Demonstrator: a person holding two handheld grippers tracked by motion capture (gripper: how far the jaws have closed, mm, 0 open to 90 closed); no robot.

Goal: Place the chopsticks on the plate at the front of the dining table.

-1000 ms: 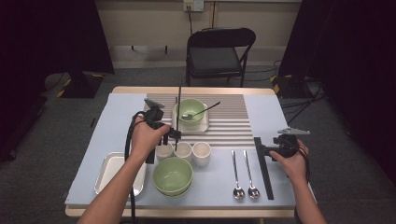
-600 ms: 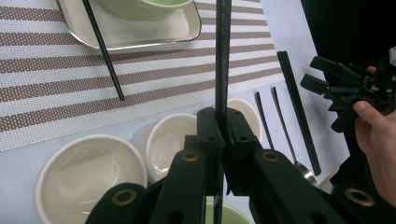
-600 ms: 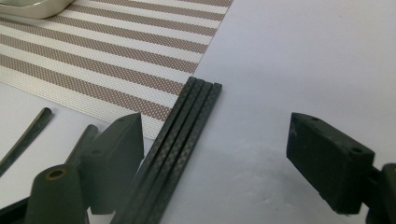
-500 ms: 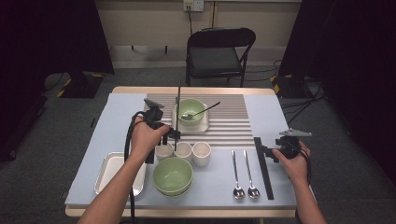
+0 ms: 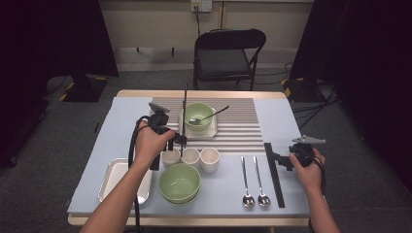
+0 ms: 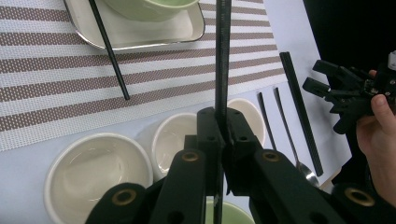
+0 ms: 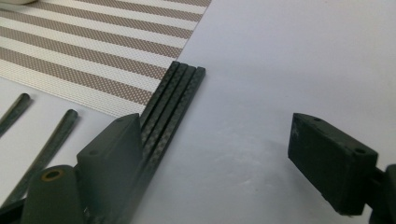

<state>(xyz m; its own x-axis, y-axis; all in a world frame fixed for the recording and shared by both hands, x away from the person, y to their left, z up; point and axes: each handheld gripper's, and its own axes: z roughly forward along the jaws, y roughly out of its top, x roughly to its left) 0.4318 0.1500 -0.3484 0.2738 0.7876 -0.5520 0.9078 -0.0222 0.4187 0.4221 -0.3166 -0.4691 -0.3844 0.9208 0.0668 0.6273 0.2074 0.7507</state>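
Right gripper [image 5: 278, 159] shifted slightly, jaws open; left gripper [image 6: 223, 135] clamps chopstick [image 6: 222, 56], lower end hidden

No readable text, labels, brands, numbers or signs anywhere in these views.
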